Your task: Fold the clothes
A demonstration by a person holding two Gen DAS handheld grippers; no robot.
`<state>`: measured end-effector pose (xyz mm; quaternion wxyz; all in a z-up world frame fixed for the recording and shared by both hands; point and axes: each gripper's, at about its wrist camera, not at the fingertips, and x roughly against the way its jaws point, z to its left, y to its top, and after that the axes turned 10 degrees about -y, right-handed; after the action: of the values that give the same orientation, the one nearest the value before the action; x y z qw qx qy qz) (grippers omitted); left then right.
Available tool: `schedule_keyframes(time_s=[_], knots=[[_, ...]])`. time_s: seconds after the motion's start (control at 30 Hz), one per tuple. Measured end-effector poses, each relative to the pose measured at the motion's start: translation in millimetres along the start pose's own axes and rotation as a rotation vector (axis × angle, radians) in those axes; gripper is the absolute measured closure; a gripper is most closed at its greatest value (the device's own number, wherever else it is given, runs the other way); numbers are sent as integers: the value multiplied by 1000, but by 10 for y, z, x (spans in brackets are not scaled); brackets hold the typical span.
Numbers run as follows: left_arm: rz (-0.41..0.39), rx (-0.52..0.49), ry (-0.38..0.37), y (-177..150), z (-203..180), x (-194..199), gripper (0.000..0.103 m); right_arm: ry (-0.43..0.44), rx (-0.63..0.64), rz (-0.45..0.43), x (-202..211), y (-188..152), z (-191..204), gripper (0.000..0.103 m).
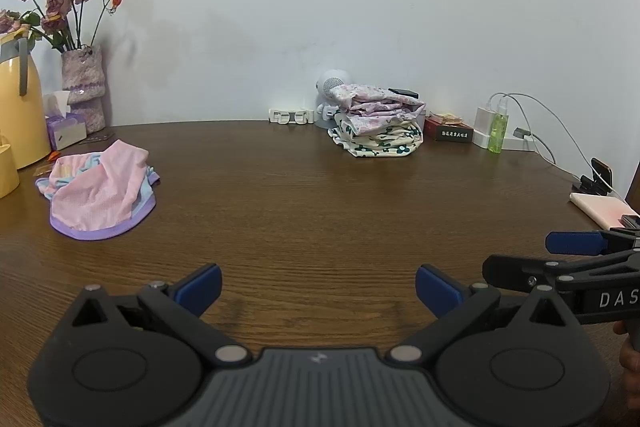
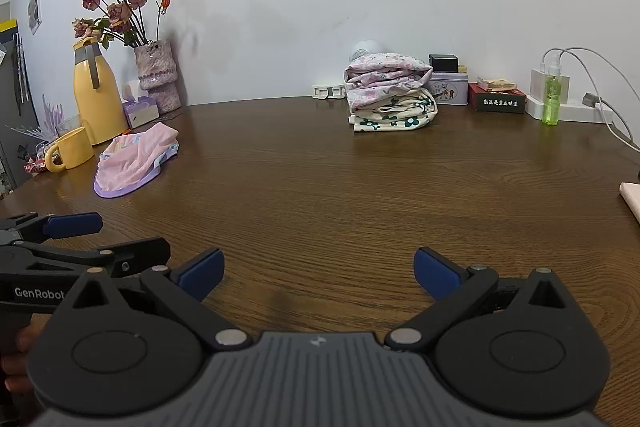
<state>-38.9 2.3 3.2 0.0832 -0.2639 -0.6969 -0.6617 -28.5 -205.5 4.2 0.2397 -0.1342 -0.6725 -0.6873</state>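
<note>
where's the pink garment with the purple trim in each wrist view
Left wrist: pink garment lies at left of the picture on the table, near the yellow jug.
Right wrist: pink garment at left, smaller, beside the yellow mug.
Shared landmark: the vase of dried roses behind it.

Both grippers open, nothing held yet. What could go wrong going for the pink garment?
1. The crumpled pink mesh garment with purple trim lies close to the yellow mug and yellow jug; a wide sweep by the left hand-held gripper might knock them.
2. Its layers overlap, so a pinch may catch only one.
3. The right hand-held gripper sits right beside the left; they could collide.
</note>
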Motion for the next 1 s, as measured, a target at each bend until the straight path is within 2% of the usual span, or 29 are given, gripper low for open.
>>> schedule_keyframes(time_s=[1.0], knots=[[10, 3, 4, -10, 10, -14, 0, 1, 6, 2, -4, 3, 13, 0]])
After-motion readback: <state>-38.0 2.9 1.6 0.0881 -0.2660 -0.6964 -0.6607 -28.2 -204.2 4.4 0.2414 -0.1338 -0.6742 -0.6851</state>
